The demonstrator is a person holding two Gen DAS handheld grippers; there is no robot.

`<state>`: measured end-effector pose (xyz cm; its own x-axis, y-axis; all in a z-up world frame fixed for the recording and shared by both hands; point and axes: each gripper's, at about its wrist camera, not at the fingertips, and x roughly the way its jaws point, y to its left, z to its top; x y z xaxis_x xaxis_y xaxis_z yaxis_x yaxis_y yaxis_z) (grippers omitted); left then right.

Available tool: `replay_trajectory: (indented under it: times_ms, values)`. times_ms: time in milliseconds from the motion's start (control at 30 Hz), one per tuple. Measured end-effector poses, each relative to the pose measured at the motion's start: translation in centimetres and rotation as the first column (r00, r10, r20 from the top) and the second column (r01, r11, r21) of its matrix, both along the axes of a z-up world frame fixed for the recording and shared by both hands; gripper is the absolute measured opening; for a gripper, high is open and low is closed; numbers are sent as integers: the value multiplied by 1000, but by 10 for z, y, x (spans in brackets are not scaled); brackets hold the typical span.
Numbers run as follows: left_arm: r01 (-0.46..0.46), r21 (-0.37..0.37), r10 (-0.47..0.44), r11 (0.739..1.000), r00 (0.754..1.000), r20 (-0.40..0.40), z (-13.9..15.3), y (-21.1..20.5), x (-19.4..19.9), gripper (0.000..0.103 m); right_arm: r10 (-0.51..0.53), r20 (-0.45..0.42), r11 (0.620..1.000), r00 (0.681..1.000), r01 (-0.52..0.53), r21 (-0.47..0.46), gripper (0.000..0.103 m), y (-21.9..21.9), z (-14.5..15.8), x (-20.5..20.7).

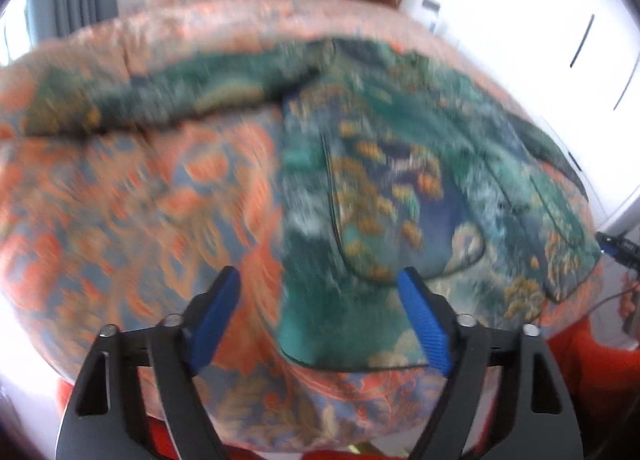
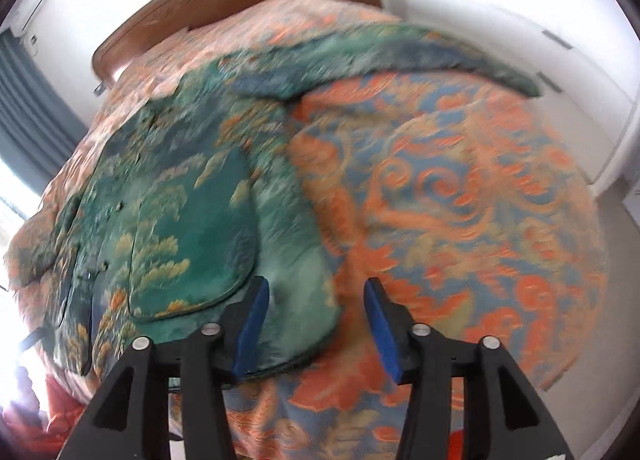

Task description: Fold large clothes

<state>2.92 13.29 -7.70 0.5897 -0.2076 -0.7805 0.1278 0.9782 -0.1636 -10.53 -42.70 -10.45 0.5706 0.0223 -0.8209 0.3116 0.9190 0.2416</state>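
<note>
A large green patterned jacket [image 1: 400, 164] lies spread flat on the bed, front up, with a big patch pocket and one sleeve stretched out to the side. It also shows in the right wrist view [image 2: 192, 200]. My left gripper [image 1: 320, 280] is open and empty, held above the jacket's near left hem corner. My right gripper [image 2: 316, 292] is open and empty, held above the jacket's near right hem corner. Both views are motion-blurred.
The bed cover [image 2: 460, 200] is orange and blue with a swirl pattern. A brown wooden headboard [image 2: 192, 0] stands at the far end. White wardrobe doors [image 1: 560, 40] line one side. Grey curtains [image 2: 28, 108] hang by a bright window. Red fabric [image 1: 592, 372] lies below the bed's near edge.
</note>
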Motion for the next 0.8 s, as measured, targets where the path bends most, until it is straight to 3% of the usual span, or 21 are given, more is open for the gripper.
replay_trajectory:
  times_ms: [100,233,333,467,600,667,800]
  values:
    - [-20,78,14,997,997,80,19,-9,0,97,-39,24,998,999,40,-52,61,-5,17,-4]
    - [4,143,-17,990,996,93,29,-30,10,101,-49,45,986,998,56,-155,64,-2,42,0]
    - [-45,125,28,991,990,135,37,-32,12,103,-30,70,978,997,44,-202,66,3,60,10]
    - [-120,48,107,992,970,220,51,-28,10,103,-19,146,984,989,44,-172,66,1,88,19]
    - [-207,129,159,970,938,309,62,-27,8,103,-19,283,972,959,84,-217,69,-1,122,22]
    - [-231,171,170,958,936,309,63,-27,7,103,0,336,961,942,93,-260,81,-5,137,26]
    - [-179,119,152,977,967,206,55,-20,11,103,-9,361,963,933,106,-249,81,-25,148,40]
